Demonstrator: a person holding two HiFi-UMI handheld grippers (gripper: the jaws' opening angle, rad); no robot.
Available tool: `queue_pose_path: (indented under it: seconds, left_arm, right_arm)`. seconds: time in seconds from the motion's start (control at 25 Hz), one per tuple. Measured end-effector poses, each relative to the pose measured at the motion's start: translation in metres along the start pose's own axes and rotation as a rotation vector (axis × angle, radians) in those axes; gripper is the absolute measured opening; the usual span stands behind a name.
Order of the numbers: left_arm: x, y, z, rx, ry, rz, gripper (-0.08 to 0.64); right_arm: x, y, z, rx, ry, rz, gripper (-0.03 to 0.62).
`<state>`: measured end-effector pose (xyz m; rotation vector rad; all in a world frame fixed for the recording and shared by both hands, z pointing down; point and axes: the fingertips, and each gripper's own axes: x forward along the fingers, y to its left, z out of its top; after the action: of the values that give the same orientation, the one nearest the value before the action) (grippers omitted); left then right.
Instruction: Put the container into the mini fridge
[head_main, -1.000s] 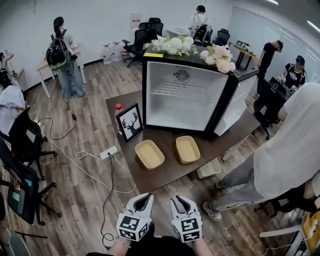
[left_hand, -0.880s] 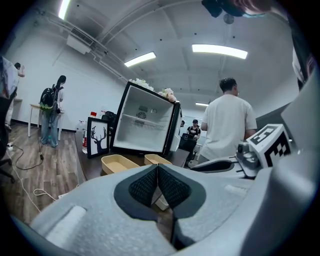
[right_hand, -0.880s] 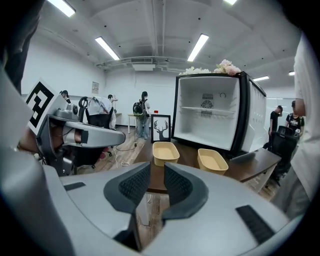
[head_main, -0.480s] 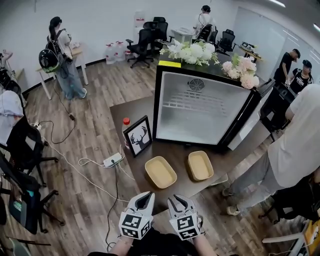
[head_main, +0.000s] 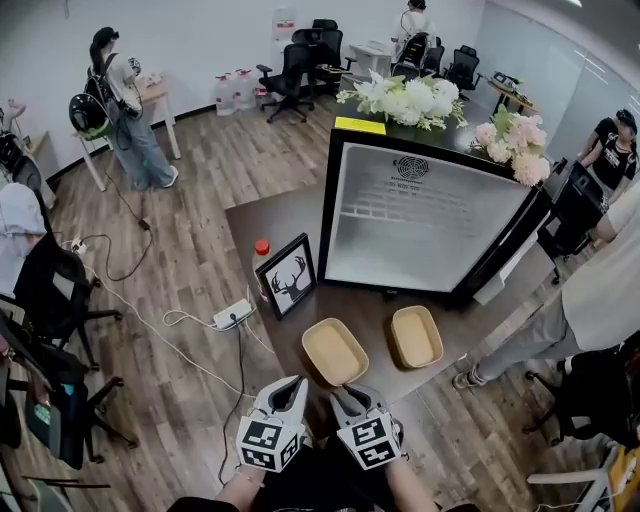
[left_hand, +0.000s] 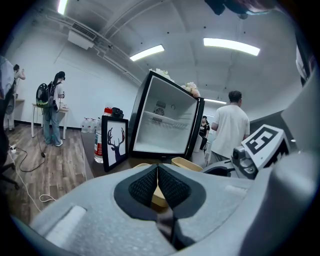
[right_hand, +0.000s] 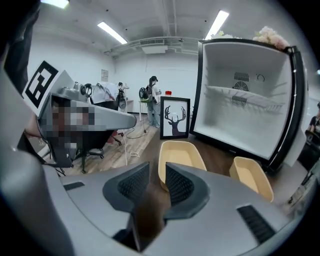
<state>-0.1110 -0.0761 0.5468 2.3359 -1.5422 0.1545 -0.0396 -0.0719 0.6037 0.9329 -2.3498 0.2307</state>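
Both grippers are coming in closer to the dark brown bench (head_main: 290, 215) than a second ago. The left gripper (head_main: 289, 386) is keeping its jaws pressed together, empty. The right gripper (head_main: 347, 396) has just been easing its jaws apart, with nothing between them. The nearer tan shallow plastic container (head_main: 335, 351) is sitting untouched on the bench before the open black mini fridge with a white interior (head_main: 430, 225). It's looking like the approach; next, the jaws need spreading wider over its rim.

Two tan containers (head_main: 334, 351) (head_main: 416, 336), black mini fridge (head_main: 420, 225) white inside, dark brown table (head_main: 275, 215)
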Motion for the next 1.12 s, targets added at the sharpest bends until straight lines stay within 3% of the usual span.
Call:
queue_pose_path:
  seconds: [0.08, 0.4, 0.56, 0.76, 0.92, 1.12]
  left_arm:
    - [0.001, 0.004, -0.002, -0.013, 0.007, 0.014, 0.009]
    - [0.016, 0.018, 0.005, -0.029, 0.009, 0.075, 0.009]
    - [0.025, 0.02, 0.014, -0.069, -0.006, 0.096, 0.009]
    - [0.03, 0.023, 0.02, -0.074, -0.014, 0.129, 0.009]
    - [0.027, 0.029, 0.021, -0.168, -0.033, 0.144, 0.009]
    - [0.03, 0.036, 0.023, -0.156, -0.031, 0.176, 0.009]
  right_arm:
    - [0.009, -0.003, 0.0, 0.03, 0.01, 0.027, 0.109]
    - [0.043, -0.008, -0.012, -0.094, 0.163, 0.092, 0.118]
    - [0.054, -0.005, -0.023, -0.08, 0.22, 0.165, 0.115]
    - [0.068, -0.004, -0.032, -0.167, 0.285, 0.186, 0.115]
    - [0.075, -0.002, -0.036, -0.218, 0.318, 0.208, 0.086]
    - [0.083, -0.001, -0.038, -0.271, 0.361, 0.218, 0.087]
